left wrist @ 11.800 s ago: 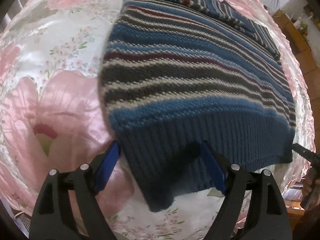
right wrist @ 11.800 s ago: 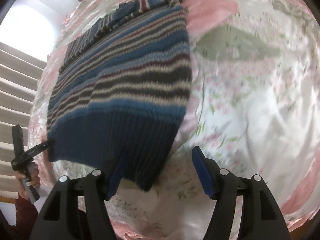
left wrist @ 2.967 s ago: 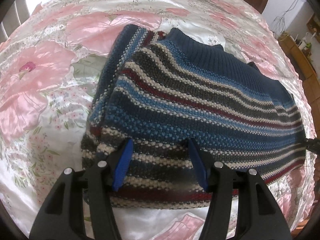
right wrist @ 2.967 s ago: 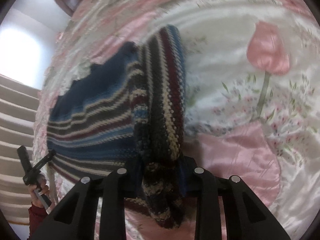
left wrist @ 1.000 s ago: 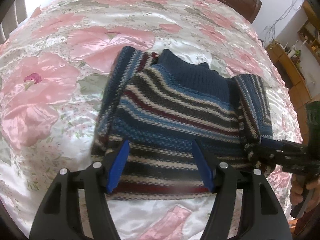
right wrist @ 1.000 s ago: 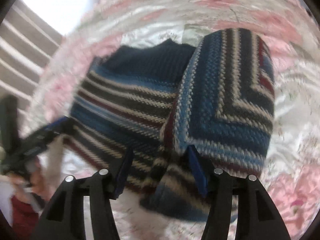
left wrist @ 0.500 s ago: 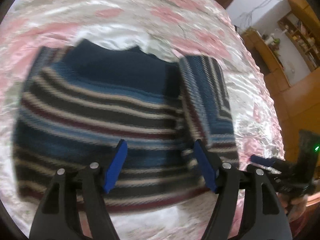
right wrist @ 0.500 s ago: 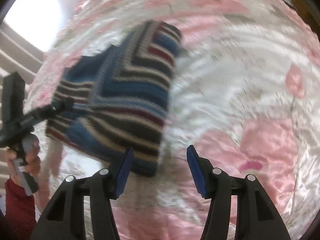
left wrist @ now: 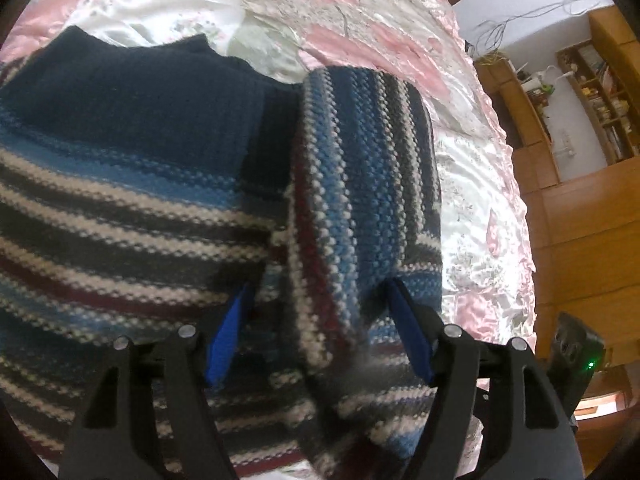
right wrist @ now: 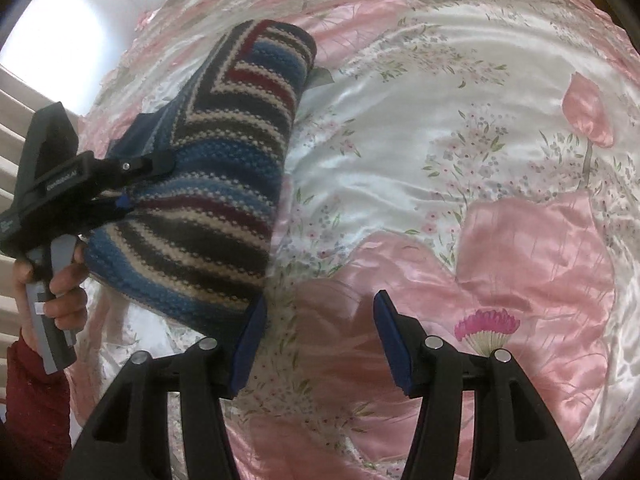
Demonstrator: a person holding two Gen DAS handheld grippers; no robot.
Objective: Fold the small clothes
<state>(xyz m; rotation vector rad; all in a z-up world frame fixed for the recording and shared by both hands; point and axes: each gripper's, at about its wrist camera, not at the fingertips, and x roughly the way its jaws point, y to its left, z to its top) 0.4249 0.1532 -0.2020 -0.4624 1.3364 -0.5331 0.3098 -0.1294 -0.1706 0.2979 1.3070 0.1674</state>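
Left gripper (left wrist: 316, 332) jaws are spread over the folded flap of the striped sweater (left wrist: 160, 200), nothing clamped. Right gripper (right wrist: 316, 336) is parted, empty, beside the sweater on the floral bedspread (right wrist: 480, 120). Side fold judged underway; flap needs pressing flat.

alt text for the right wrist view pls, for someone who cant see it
A folded blue, white and maroon striped knit sweater lies on a pink floral satin bedspread, with the black left gripper reaching onto it from the left. The open right gripper with blue-padded fingers hovers in the foreground, holding nothing.
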